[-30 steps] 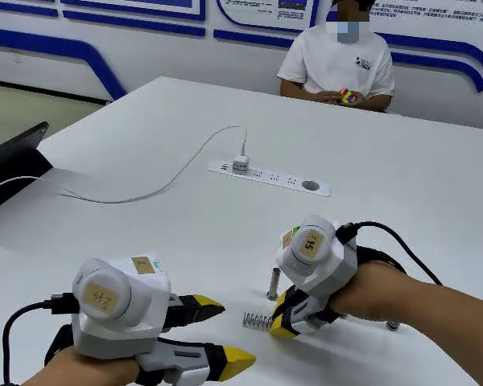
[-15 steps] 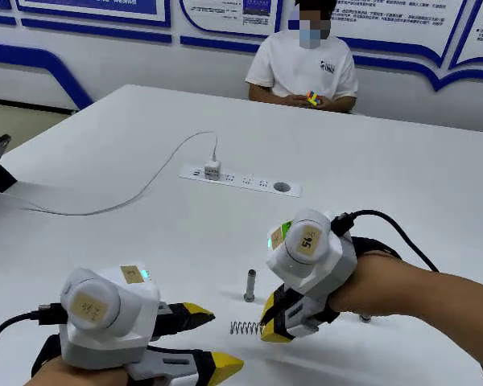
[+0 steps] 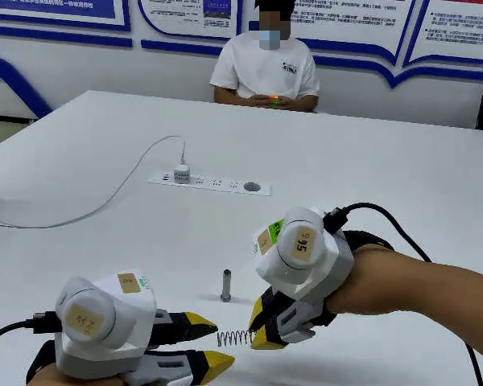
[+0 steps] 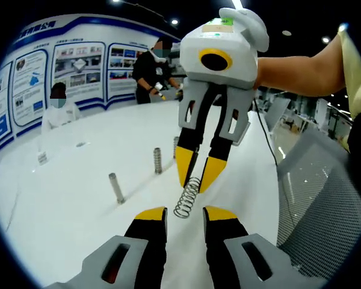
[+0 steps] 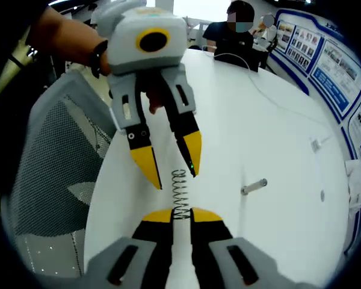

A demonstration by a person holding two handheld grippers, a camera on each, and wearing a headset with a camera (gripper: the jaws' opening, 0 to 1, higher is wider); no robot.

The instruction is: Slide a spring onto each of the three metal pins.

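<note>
Since half a second ago the gap between the two tools has closed. The left gripper (image 3: 216, 343) now reaches the free end of the thin coiled steel spring (image 3: 233, 337), which earlier lay clear of it beside the right gripper (image 3: 258, 328).

The right gripper is clamped on one end of the spring, and in its own view the coil (image 5: 179, 192) rises from between its nearly closed yellow tips. The left gripper's jaws stand apart, one on each side of the free end, not yet pinching it. The spring spans the space between the two grippers, low over the white counter (image 3: 346, 209). It is near the short upright metal pin (image 3: 225, 285) but not on it.

The likeliest trouble is the handover. The spring is slender and held by one end only, so an off-centre squeeze from the left gripper could bend the coil or flick it out. If the right gripper lets go before the left has a firm hold, the spring would probably drop and roll. The pin looks free-standing, and a careless swing of the right gripper could tip it.

The left gripper lies low and points across the counter toward the right one, with its jaws stacked one above the other in the head view. The right gripper points down and toward the left one, wrist bent, with the forearm coming in from the right edge.
</note>
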